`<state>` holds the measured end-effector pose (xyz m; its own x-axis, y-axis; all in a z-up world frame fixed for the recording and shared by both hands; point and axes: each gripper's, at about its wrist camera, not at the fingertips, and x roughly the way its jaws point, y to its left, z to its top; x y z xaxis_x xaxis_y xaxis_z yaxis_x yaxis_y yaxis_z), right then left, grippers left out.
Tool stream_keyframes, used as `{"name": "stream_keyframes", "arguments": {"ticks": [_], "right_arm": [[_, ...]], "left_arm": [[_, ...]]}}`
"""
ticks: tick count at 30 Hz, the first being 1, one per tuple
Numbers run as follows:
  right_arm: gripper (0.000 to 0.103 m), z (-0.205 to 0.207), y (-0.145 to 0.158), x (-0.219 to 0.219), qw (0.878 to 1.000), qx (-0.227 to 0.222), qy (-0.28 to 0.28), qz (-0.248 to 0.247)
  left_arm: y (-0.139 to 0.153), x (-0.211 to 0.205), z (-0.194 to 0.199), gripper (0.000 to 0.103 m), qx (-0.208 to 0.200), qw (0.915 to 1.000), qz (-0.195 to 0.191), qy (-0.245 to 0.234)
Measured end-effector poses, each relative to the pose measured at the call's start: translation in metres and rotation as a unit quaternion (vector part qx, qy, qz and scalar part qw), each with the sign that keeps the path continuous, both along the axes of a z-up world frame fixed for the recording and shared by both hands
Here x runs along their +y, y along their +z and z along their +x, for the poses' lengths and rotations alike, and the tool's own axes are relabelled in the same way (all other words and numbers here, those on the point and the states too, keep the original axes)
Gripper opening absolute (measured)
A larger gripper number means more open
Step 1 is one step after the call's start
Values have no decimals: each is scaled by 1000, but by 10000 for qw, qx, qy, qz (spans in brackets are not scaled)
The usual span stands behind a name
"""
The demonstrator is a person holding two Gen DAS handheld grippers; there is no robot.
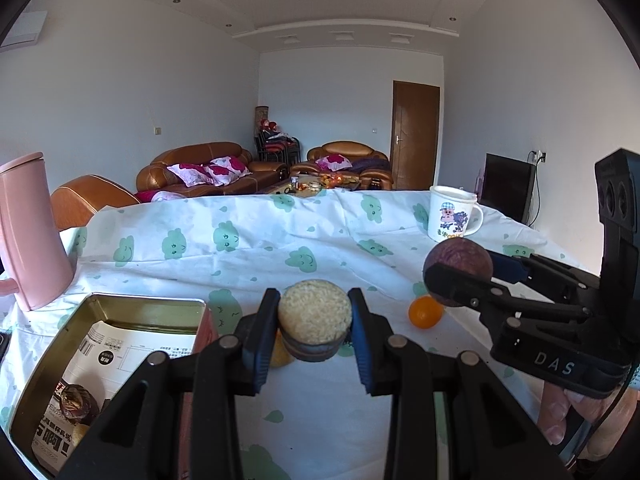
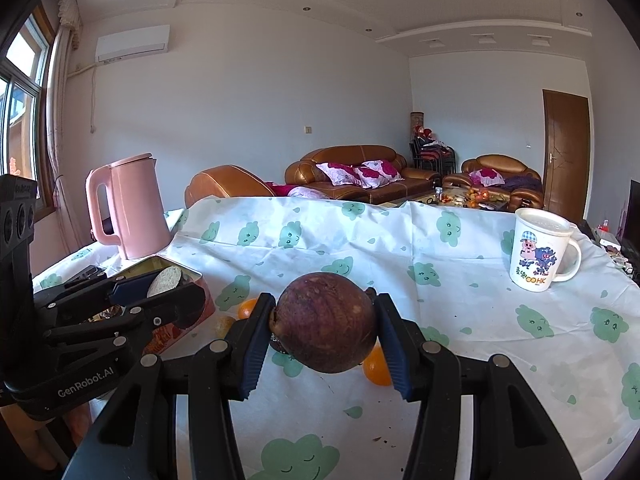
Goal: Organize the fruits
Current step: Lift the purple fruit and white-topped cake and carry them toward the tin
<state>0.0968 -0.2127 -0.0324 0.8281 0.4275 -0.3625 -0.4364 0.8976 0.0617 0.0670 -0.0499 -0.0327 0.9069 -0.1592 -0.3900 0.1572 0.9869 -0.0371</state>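
- The left tongs (image 1: 315,330) clamp a cut, pale-faced fruit (image 1: 314,318) above the counter (image 1: 320,400), beside the open tin (image 1: 52,364) (likely its destination).
- The right tongs (image 2: 325,334) grip a purple passion fruit (image 2: 326,322), lifted clear.
- One orange (image 1: 425,312) lies loose on the cloth.

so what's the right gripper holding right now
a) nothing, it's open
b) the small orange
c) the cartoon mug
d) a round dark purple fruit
d: in the right wrist view the right gripper is shut on a round dark purple fruit, while the small orange lies on the cloth below it and the cartoon mug stands apart.
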Motion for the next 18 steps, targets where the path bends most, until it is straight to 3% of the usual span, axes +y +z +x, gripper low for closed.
{"name": "stream_keyframes", "arguments": {"ticks": [18], "right_arm": [[53, -13, 3, 0, 9994, -337, 4, 9]], "left_arm": [[5, -2, -9, 36, -301, 9995, 52, 36]]}}
